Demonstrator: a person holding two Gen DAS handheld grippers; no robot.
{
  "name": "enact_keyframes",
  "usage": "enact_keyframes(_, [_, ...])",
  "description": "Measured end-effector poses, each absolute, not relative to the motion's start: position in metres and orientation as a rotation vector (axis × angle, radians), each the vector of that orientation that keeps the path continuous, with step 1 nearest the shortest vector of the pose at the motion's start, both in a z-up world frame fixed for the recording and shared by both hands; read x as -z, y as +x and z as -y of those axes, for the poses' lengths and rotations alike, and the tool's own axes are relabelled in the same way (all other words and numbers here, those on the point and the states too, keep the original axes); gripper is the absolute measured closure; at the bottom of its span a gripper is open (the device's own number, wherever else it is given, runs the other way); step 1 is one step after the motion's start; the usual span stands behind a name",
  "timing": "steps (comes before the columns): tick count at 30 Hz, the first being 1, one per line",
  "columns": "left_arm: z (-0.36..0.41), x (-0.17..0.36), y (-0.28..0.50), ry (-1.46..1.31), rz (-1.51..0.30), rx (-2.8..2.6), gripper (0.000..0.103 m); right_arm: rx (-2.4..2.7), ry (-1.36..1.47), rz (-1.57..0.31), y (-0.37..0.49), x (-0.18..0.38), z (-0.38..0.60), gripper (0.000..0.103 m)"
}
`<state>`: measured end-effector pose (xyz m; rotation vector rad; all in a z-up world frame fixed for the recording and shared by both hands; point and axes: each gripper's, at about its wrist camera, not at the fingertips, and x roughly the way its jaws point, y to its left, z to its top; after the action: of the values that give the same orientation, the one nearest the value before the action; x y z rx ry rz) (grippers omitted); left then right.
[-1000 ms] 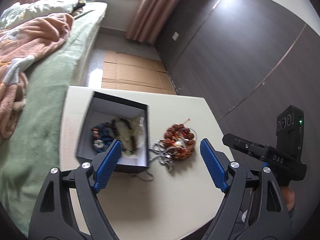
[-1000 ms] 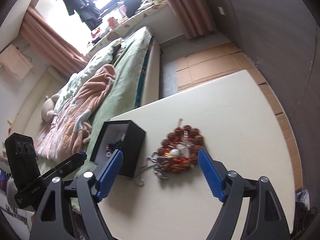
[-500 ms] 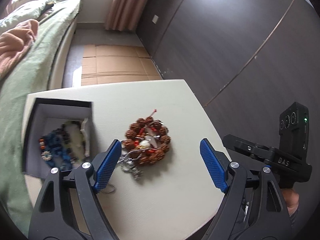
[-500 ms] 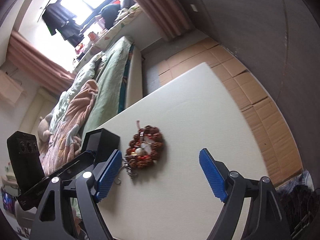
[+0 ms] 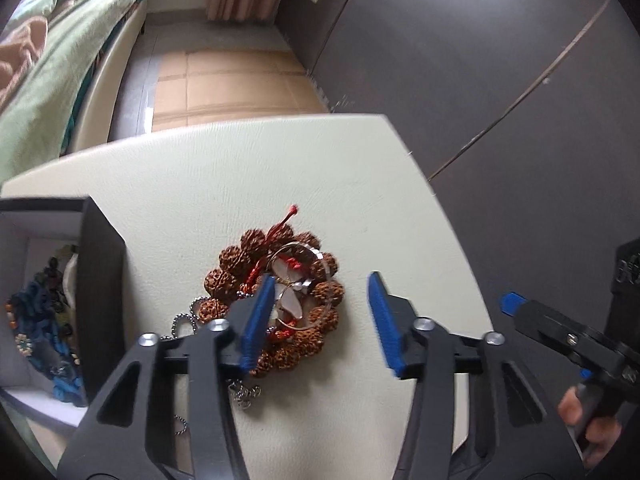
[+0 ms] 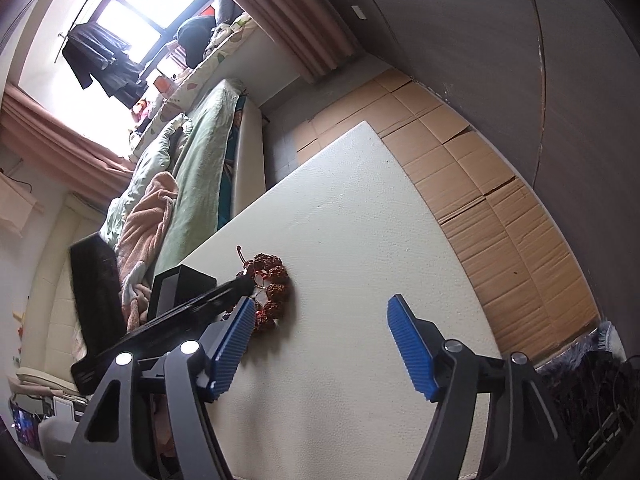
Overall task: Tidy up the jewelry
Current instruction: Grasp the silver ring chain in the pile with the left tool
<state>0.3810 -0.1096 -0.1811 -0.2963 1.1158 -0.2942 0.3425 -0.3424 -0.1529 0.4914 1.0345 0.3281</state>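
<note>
Here left gripper closing around bead bracelet, not yet clamped; right gripper closing, empty.

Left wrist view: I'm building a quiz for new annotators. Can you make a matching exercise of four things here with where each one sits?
Things:
1. brown seed-bead bracelet
2. blue bead jewelry
3. black open box
4. silver ball chain

Places:
A. inside the box
B. left edge of the cream table
C. between the closing left gripper jaws
D. trailing between bracelet and box

Pairs: 1-C, 2-A, 3-B, 4-D
</note>
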Motion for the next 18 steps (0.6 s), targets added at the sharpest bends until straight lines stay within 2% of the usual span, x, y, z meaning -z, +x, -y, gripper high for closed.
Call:
enact_keyframes(1, [0.109,0.186,0.383,-0.311,-1.138,0.296,0.083,-0.33,0.49,-1.038,0.344,0.154,0.341,0.035])
enact_keyframes(3, [0.104,0.188,0.382,-0.355,-1.156,0.32,0.096,-0.335,0.487,-1.046,0.346,0.155,0.337,0.036])
enact_keyframes(8, [0.084,0.167,0.372,-0.358,-1.128,0.3,0.1,-0.353,0.475,-1.078,0.352,0.163,0.322,0.043])
enact_keyframes(18, [0.047,0.125,0.352,-0.352,-1.054,0.28,0.1,-0.379,0.396,-1.139,0.369,0.178,0.276,0.045])
